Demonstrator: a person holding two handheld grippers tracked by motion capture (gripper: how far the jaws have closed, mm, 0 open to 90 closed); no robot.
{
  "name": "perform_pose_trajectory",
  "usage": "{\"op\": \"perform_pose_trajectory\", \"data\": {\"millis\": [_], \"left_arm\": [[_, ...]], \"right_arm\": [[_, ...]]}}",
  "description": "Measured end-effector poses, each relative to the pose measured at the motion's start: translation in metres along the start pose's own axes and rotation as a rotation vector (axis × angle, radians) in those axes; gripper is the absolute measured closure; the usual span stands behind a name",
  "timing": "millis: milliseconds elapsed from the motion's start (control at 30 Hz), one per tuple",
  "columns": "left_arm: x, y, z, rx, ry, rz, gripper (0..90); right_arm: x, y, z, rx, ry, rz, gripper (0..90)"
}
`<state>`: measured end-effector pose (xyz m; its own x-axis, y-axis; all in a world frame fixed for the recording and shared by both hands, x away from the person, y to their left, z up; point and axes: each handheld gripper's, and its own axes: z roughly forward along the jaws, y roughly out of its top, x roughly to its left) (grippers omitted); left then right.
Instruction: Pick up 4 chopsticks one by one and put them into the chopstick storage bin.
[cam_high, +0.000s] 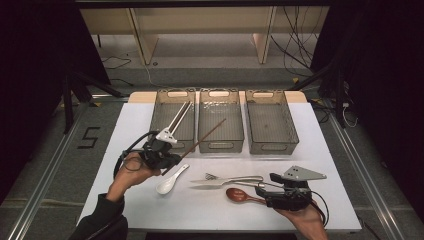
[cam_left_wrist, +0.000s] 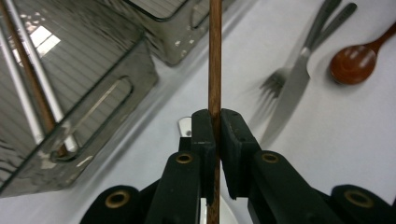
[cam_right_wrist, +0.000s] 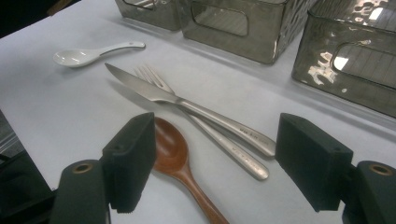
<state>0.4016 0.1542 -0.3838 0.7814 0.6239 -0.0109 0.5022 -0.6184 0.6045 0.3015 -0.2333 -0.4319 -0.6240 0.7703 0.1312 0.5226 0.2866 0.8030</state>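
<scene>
— Wooden chopstick (cam_left_wrist: 215, 56), brown and thin, is pinched between the jaws of the left gripper (cam_left_wrist: 217, 135), which are closed tight on it near its lower end.

— Where does it sit over the table?

— Lifted off the white table (cam_high: 300, 145), slanting up and away from the left gripper (cam_high: 167, 156) so that its far tip hangs over the middle bin (cam_high: 221, 145). The left bin (cam_high: 159, 112) already holds a pair of metal chopsticks (cam_high: 181, 114) and, it seems, another brown stick.

— So which step is this?

— Carrying, I'd judge: the stick is picked up and on its way to a bin. It looks like sorting cutlery by kind.

— And the other hand?

— The right gripper (cam_right_wrist: 217, 163) has its jaws wide apart, holding nothing, poised just above the wooden spoon (cam_right_wrist: 175, 154), beside the knife (cam_right_wrist: 187, 105) and fork (cam_right_wrist: 205, 126). A white ceramic spoon (cam_high: 171, 181) lies nearer the left hand.

— Next move?

— Probably swinging the stick over the left bin, lowering it lengthwise between the walls, then opening the jaws.
</scene>
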Motion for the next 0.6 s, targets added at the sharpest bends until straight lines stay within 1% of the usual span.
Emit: {"op": "perform_pose_trajectory", "data": {"millis": [67,233,367,467,533,600], "left_arm": [[0.006,0.001,-0.001,-0.014,0.012,-0.025,84.0],[0.023,0.003,-0.004,-0.039,0.039,-0.070,84.0],[0.036,0.006,-0.006,-0.048,0.063,-0.093,84.0],[0.046,0.008,-0.006,-0.061,0.080,-0.118,84.0],[0.053,0.011,-0.005,-0.066,0.086,-0.136,84.0],[0.060,0.013,-0.005,-0.068,0.091,-0.145,84.0]], "right_arm": [[0.000,0.000,0.000,-0.001,0.002,-0.002,30.0],[0.000,0.000,0.000,0.000,0.002,0.003,30.0],[0.000,0.000,0.000,0.000,0.002,0.003,30.0],[0.000,0.000,0.000,0.000,0.003,0.001,30.0],[0.000,0.000,0.000,0.000,0.002,0.001,30.0],[0.000,0.000,0.000,0.000,0.002,0.001,30.0]]}}
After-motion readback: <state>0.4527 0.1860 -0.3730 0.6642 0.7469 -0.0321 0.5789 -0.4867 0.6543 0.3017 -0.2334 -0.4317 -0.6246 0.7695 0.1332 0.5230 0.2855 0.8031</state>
